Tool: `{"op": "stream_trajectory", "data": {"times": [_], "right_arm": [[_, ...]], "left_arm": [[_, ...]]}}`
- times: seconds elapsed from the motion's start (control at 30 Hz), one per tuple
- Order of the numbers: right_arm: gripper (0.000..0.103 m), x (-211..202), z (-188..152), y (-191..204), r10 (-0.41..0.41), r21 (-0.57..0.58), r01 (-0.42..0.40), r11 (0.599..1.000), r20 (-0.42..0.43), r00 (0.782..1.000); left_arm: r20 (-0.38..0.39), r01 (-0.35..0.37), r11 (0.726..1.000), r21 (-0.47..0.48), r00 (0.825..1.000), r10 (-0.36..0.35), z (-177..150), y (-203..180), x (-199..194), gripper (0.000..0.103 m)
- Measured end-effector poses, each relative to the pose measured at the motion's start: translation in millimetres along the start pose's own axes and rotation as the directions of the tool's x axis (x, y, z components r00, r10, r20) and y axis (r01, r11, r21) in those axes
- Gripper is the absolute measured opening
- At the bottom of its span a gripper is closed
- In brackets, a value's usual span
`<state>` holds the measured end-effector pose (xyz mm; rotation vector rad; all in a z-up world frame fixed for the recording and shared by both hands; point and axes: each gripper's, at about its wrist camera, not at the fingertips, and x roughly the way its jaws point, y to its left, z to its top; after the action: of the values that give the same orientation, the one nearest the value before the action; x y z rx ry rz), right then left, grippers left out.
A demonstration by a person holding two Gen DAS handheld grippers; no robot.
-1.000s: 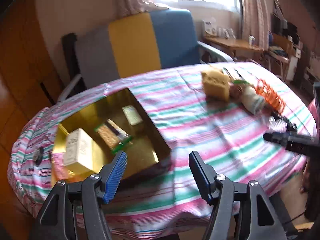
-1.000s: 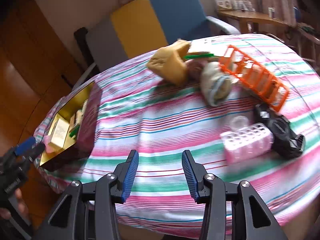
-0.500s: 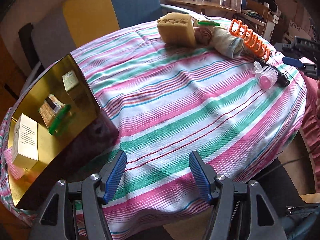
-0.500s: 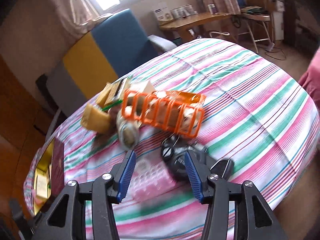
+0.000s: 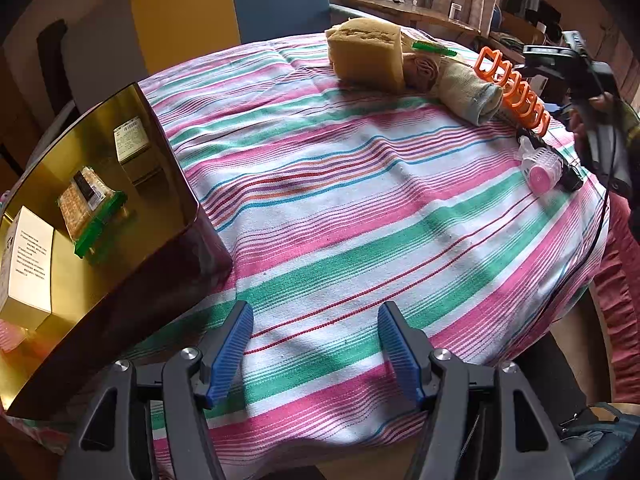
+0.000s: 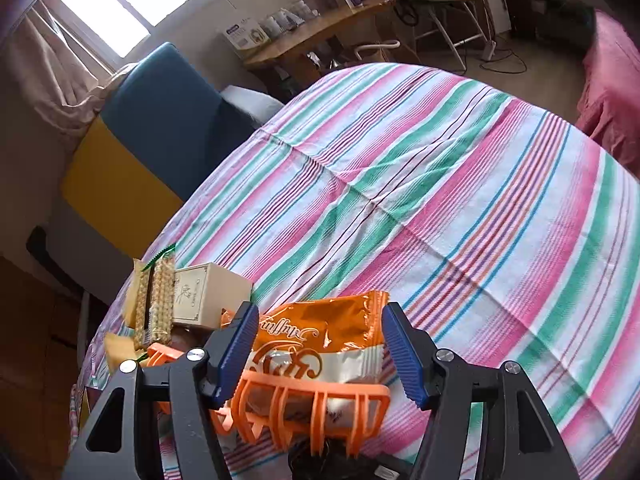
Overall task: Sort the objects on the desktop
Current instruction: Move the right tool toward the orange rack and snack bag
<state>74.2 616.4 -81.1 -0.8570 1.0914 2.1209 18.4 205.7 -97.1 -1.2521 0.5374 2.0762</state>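
Striped tablecloth (image 6: 460,200) – right gripper (image 6: 320,354) jaws opening over orange snack pkt (image 6: 324,332).

You see a woven striped tablecloth (image 5: 360,208), a glossy gold-lined box (image 5: 80,240), a porous sponge (image 5: 366,56), an orange plastic rack (image 6: 312,408) and a shiny foil packet (image 6: 320,340).

The tablecloth (image 5: 360,208) is showing pink, green, white and blue stripes. The box (image 5: 100,152) is shining gold inside. The basket (image 6: 312,408) is looking orange, the sponge (image 5: 366,60) yellow.
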Motion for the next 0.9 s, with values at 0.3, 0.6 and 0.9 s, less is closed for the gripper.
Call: {"op": "stream_trajectory", "data": {"times": [0.3,0.6,0.9], "right_arm": [[0.075,17,-47,74,0.104,-0.182,-0.124,0.975,-0.114,0.988],[0.085,19,-118,135,0.278,-0.282,-0.366,0.887,-0.308,0.91],[0.085,-15,-163,143,0.424,-0.252,-0.56,0.789,-0.436,0.794]], "left_arm": [[0.009,0.014,1.0,-0.017,1.0,-0.014,1,2,2,0.067],[0.011,0.022,0.999,-0.03,1.0,-0.022,-5,1,-2,0.067],[0.021,0.026,0.999,-0.025,0.999,-0.025,-11,1,-8,0.067]]}}
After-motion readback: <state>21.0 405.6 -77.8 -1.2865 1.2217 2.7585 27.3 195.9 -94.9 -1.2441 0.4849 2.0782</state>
